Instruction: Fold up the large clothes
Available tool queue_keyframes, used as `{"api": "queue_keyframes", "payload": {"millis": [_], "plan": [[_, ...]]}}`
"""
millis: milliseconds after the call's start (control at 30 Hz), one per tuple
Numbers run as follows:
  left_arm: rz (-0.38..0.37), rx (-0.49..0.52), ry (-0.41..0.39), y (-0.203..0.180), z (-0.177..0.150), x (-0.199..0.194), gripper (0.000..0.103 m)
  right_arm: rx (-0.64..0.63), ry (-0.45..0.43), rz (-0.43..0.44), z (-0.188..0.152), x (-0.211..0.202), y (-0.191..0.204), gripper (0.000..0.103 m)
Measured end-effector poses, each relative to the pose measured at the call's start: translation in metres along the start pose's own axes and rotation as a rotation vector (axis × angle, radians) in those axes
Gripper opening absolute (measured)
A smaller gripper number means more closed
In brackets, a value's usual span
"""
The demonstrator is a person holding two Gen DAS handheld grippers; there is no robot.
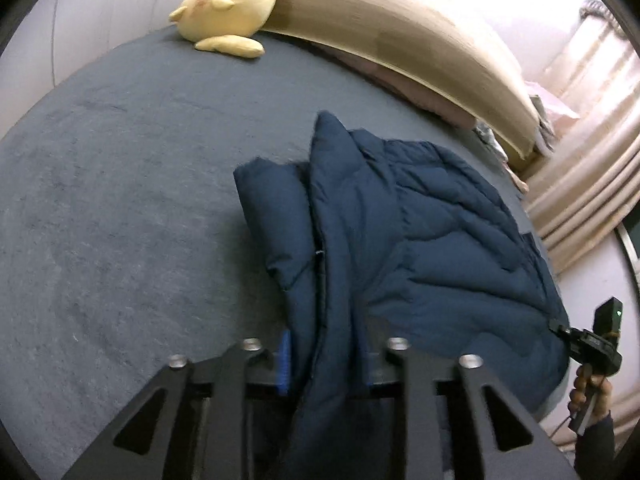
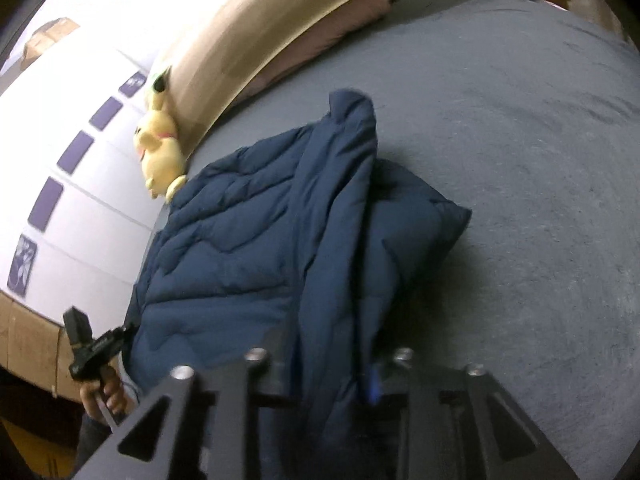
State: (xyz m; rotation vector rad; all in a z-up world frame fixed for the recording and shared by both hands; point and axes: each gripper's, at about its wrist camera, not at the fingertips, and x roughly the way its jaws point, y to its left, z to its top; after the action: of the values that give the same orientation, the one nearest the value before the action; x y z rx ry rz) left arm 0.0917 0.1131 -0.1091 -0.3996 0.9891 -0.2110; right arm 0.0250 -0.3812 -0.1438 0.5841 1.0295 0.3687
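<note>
Navy jacket (image 1: 420,232) fabric runs between the parted jaws of the left hand-held gripper (image 1: 324,364) and the right hand-held gripper (image 2: 328,372); neither pinches it. Folded lengthwise, it lies on the bed (image 1: 120,200). Back both out level so the fold stays flat

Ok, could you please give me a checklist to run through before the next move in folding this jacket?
1. Navy jacket lies fully on the grey bed: ok.
2. Fabric sits between the left claw fingers: ok; whether the pads press on it: cannot tell.
3. Fabric sits between the right claw fingers: ok; whether the pads press on it: cannot tell.
4. Jacket surface lies flat: not ok, a raised fold runs along its middle towards both claws.
5. Plush toy is clear of the jacket: ok, it lies apart by the headboard.
</note>
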Motion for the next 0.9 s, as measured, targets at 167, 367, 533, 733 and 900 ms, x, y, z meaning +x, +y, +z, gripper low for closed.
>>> {"api": "queue_keyframes", "payload": {"millis": [167,367,533,733,900], "plan": [[0.067,-0.028,0.005,0.011,0.009,-0.017,0.074,0.042,-0.044,-0.018,-0.003,-0.024,-0.012,0.075],[0.063,0.034,-0.117,0.007,0.052,-0.055,0.074,0.045,-0.144,-0.036,0.028,-0.062,-0.01,0.075],[-0.026,0.113,-0.008,-0.018,0.088,-0.006,0.074,0.009,-0.083,-0.008,0.077,-0.019,0.003,0.075],[-0.014,0.088,0.089,-0.028,0.113,0.047,0.074,0.003,-0.031,-0.044,0.107,0.036,0.005,0.075],[-0.021,0.092,0.116,-0.035,0.122,0.07,0.074,0.012,0.009,-0.056,0.125,0.063,0.002,0.073]]}}
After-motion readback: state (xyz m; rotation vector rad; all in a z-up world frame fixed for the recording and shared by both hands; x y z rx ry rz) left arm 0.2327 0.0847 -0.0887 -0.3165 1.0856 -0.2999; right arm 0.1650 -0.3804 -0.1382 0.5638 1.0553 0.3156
